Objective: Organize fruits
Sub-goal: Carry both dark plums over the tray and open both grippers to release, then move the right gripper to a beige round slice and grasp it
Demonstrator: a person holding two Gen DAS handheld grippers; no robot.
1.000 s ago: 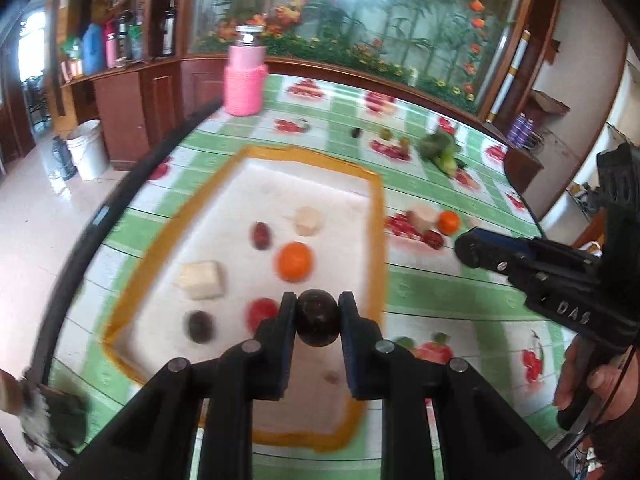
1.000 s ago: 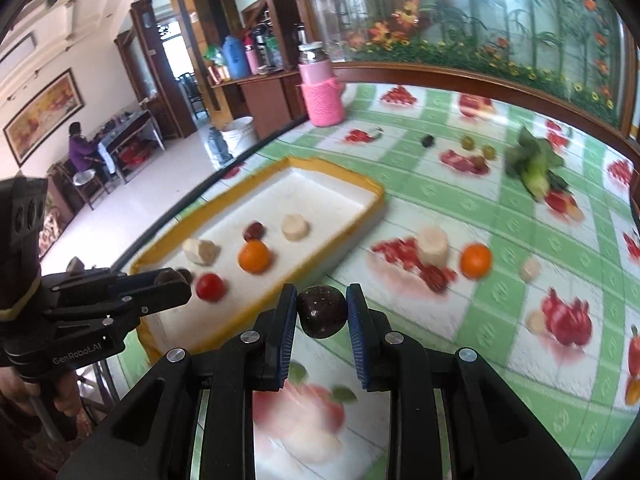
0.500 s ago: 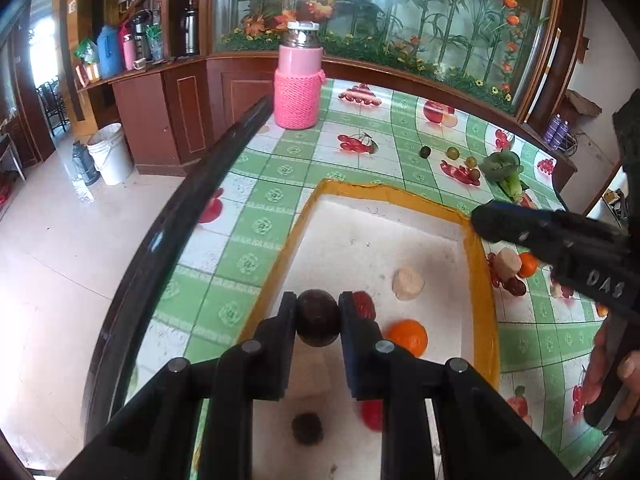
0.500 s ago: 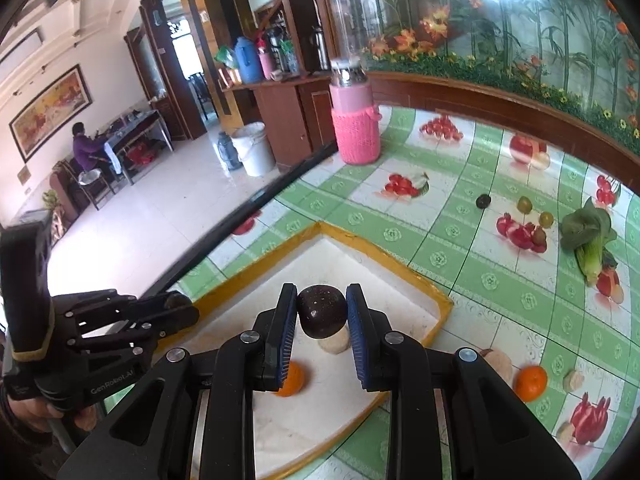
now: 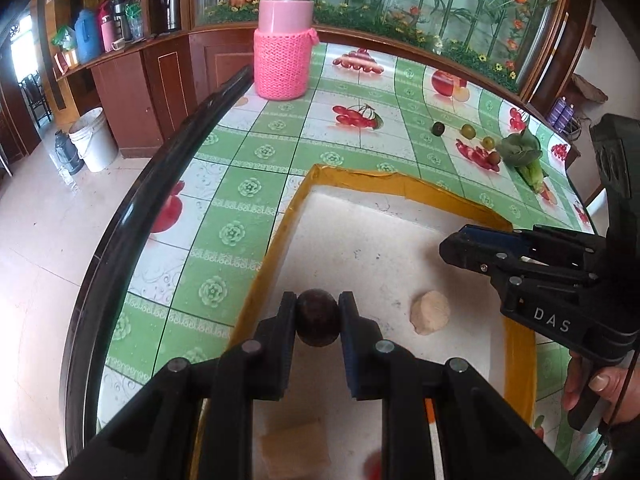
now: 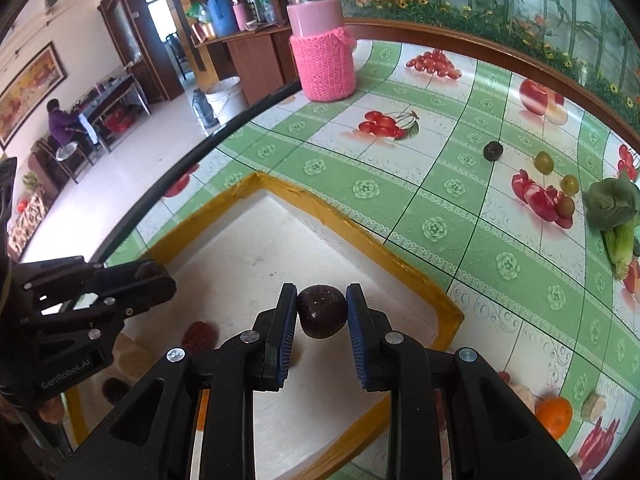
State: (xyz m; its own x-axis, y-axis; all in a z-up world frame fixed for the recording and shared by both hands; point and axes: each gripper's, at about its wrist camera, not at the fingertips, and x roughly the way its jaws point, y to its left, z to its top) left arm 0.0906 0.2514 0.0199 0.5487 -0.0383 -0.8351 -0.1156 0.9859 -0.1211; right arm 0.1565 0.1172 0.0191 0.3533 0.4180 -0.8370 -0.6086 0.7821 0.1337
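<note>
The left gripper (image 5: pixel 318 322) is clenched on a dark round plum-like fruit (image 5: pixel 318 323), pinched between its two black fingers over the left rim of the white tray with a yellow taped border (image 5: pixel 298 204). Ahead and to the right of those fingers a pale beige fruit chunk (image 5: pixel 430 312) lies on the tray floor, and beyond it the right gripper (image 5: pixel 452 246) reaches in from the right.

In the right wrist view, the right gripper (image 6: pixel 322 316) likewise grips a dark maroon round fruit (image 6: pixel 322 316) between blue-padded fingers above the tray's far corner. To its left sits the left gripper (image 6: pixel 160 276). A pink knit-sleeved jar (image 6: pixel 322 44) stands far ahead on the green fruit-print tablecloth (image 6: pixel 440 184); an orange (image 6: pixel 554 416) lies to the right, outside the tray.
</note>
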